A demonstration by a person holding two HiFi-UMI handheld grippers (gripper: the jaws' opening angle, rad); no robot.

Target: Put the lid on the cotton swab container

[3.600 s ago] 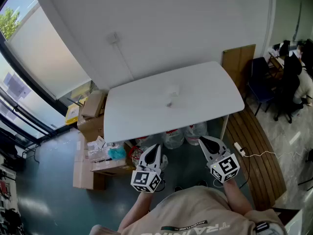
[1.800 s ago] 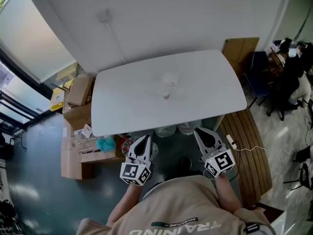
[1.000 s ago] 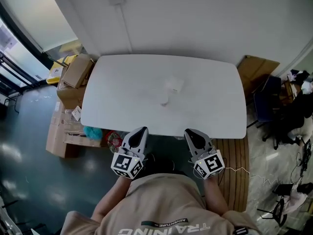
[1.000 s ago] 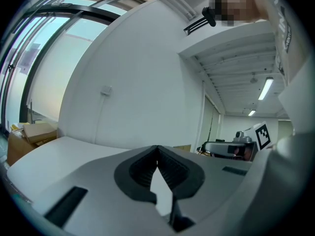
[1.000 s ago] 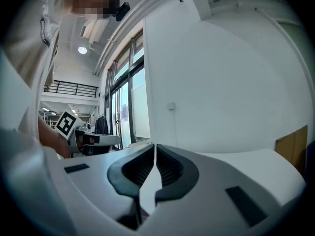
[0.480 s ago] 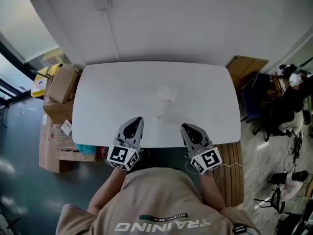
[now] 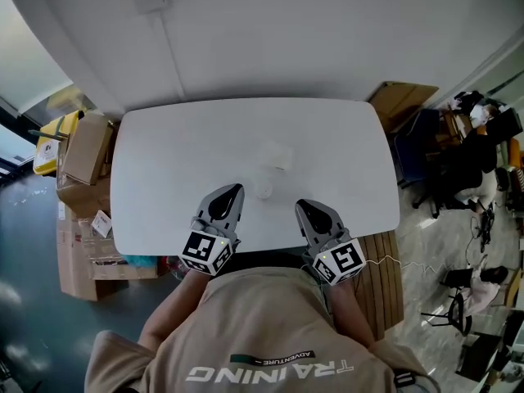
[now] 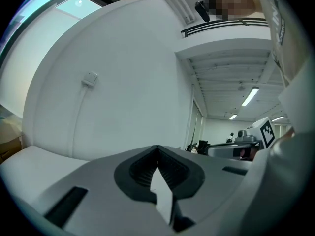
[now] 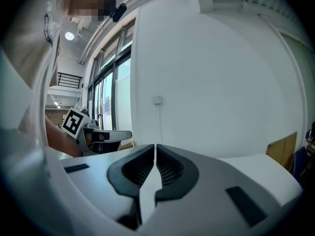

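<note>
The cotton swab container (image 7: pixel 277 155), taken to be the larger pale item at the middle of the table (image 7: pixel 164 162), and the lid (image 7: pixel 263 189) near it could be confused or knocked aside, being small and faint, unless the left gripper (image 7: pixel 235 189) and right gripper (image 7: pixel 300 205), both closed and empty, are opened first.

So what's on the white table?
A squarish item and a round item near the middle of the table. Left tongs and right tongs cover part of its near edge.
</note>
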